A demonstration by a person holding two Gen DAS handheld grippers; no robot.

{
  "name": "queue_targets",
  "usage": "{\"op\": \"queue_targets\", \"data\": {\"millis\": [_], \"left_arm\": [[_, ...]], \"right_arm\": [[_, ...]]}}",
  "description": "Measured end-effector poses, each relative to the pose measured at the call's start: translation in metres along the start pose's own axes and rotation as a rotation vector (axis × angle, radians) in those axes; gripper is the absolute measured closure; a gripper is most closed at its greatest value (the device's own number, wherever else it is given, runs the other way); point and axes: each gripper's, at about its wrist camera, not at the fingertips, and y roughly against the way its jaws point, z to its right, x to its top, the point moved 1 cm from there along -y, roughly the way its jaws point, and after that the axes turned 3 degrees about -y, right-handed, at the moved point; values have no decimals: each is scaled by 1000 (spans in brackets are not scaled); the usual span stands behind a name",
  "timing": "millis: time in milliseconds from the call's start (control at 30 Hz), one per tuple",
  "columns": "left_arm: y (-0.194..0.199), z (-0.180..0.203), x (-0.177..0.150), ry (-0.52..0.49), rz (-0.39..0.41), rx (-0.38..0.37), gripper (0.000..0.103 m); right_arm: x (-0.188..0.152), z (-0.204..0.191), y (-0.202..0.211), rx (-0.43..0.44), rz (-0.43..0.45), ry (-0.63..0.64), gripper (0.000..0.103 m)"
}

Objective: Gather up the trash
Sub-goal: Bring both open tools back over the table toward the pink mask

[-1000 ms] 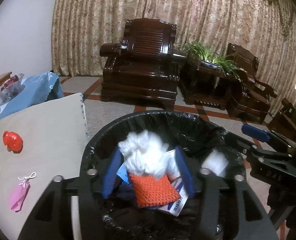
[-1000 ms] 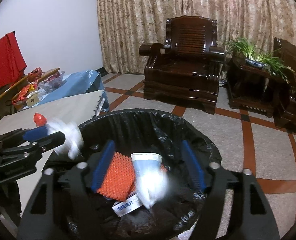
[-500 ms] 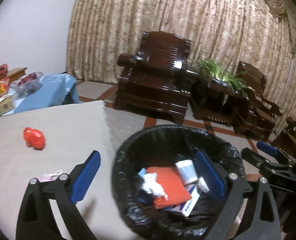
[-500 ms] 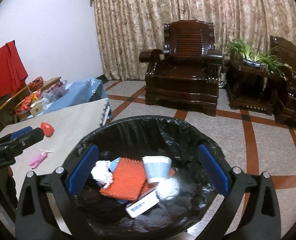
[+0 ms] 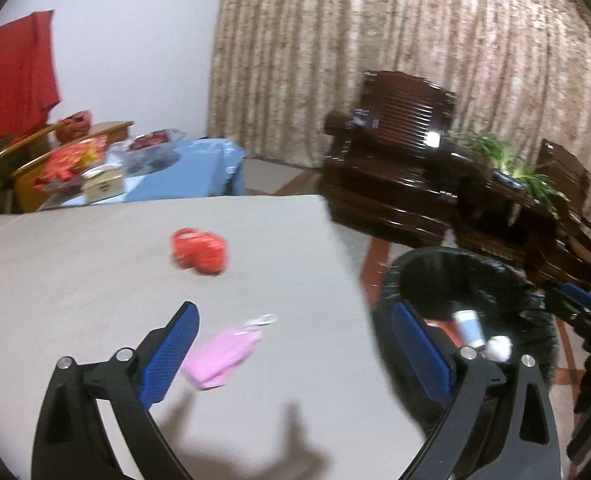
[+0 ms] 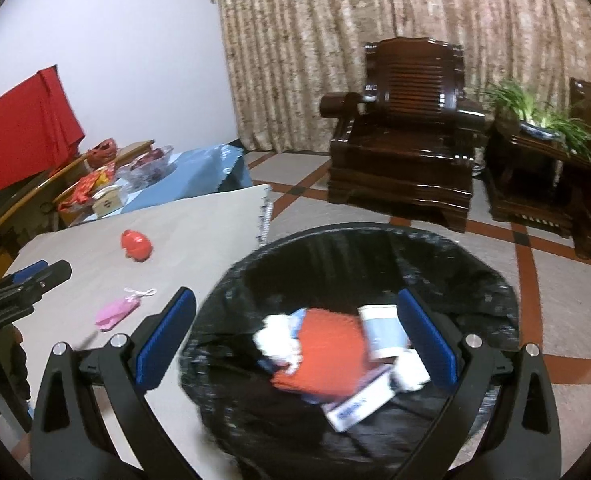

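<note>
Left wrist view
Left hand-held gripper: jaws spread wide, nothing between the blue pads; it hangs over the edge of the bench.
Pink pouch: flat on the bench, just beside the left pad, not touched by it.
Red item: on the bench, farther off, well apart from the pouch; blurred.
Trash bin: lined with a black bag, standing on the floor beside the bench edge; a paper cup and a white wad lie inside.
Right hand-held gripper: tip showing at the right border, above the bin rim.

Right wrist view
Right hand-held gripper: jaws spread wide and empty, held above the trash bin.
Bin contents: orange ribbed piece, white tissue, paper cup, small printed box, all lying loose on the black liner.
Bench: bears the pink pouch and the red item.
Left hand-held gripper: seen at the left border, over the bench.
</note>
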Motion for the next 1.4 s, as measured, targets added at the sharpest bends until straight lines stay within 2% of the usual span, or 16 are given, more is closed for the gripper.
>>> {"op": "queue_targets", "data": {"millis": [400, 867, 1033, 1400], "left_arm": [[17, -72, -15, 37, 1, 126, 8], [24, -148, -35, 150, -33, 204, 8], [19, -164, -40, 171, -47, 219, 8], [-1, -182, -52, 210, -89, 232, 8]], "right_arm": [[3, -91, -26, 115, -31, 96, 5], [-13, -196, -69, 250, -106, 211, 5], [-27, -218, -103, 242, -143, 231, 5], [-52, -235, -169, 175, -239, 250, 5]]}}
